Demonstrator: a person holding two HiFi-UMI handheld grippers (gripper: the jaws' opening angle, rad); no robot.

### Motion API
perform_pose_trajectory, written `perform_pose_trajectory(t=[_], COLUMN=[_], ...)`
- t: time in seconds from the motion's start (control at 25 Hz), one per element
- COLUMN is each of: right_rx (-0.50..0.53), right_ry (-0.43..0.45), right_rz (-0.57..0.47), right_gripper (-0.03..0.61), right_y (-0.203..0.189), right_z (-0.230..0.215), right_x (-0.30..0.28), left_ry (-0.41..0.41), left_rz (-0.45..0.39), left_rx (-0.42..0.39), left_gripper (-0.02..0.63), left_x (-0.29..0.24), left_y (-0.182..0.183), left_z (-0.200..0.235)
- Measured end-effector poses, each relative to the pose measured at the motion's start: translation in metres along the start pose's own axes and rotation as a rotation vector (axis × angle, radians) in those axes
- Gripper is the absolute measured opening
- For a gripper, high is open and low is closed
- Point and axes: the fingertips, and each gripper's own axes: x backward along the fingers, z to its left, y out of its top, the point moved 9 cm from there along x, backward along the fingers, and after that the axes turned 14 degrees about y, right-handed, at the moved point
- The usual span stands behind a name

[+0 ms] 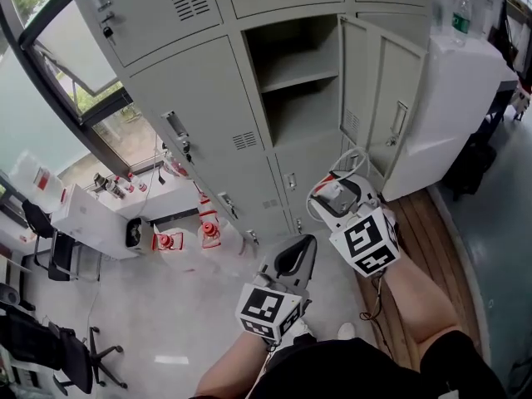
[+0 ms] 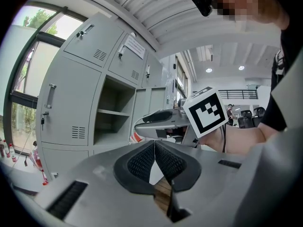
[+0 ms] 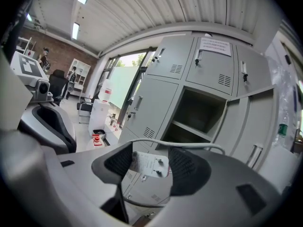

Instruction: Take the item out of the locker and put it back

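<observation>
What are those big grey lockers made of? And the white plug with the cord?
Lockers: probably thin sheet metal painted matte light grey, judging by the flat doors and punched vent slots.
Plug: looks like smooth white plastic, with small shiny prongs that seem to be metal.
Cord: likely soft rubbery plastic, since it bends in a loop.

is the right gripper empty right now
No, a white power adapter with its cable sits clamped between the right gripper's fingers.
</observation>
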Motion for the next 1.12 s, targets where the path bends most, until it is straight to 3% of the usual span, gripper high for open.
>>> perform_pose_trajectory(t=[0.56,1.12], right_rx=[-0.041,-0.047], right_ry=[-0.057,-0.076], right_rz=[0.016,0.015], right_gripper=[0.29,0.289], right_y=[0.032,0.032], right_z=[0.006,-0.043], right_x=[-0.069,-0.11], left_ry=[-0.042,-0.032], left_rz=[-0.007,-0.018], left_rx=[-0.015,-0.018], left_gripper=[0.017,0.017], left_x=[0.005,-0.031], left_y=[0.007,0.011], left_z=[0.082,0.106])
